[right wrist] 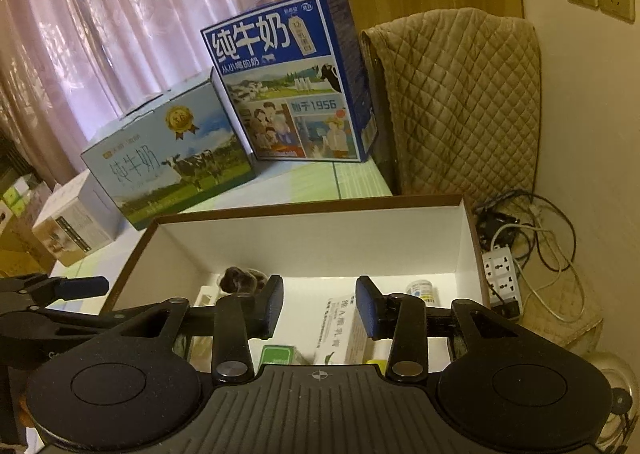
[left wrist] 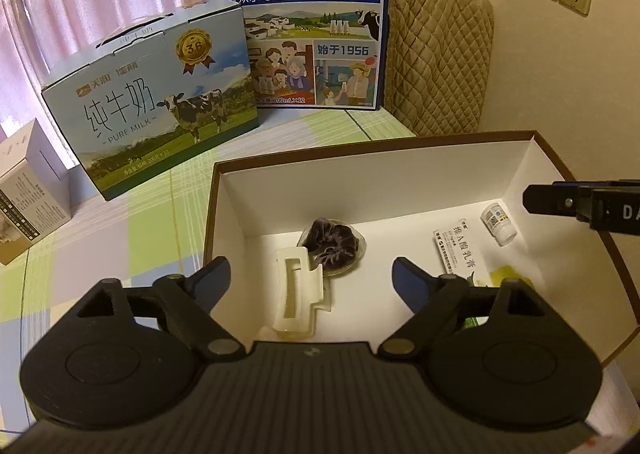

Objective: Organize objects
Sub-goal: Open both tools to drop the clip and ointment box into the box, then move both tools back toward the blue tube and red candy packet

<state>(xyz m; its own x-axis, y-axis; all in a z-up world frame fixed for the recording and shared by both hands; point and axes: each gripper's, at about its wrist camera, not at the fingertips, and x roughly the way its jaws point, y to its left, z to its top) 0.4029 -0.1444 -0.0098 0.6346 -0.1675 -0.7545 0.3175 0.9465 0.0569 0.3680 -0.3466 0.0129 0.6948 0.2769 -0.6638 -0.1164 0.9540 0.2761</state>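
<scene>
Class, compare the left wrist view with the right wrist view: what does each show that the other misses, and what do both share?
Only the left wrist view shows the whole white clip lying in the box, touching the dark scrunchie.

Only the right wrist view shows the power strip and cables on the floor.

Both show the box, the small bottle, the two milk cartons, and both grippers, left and right, open and empty.

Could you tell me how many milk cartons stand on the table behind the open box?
2: the pale blue carton at left, the dark blue carton upright beside it at right.
</scene>
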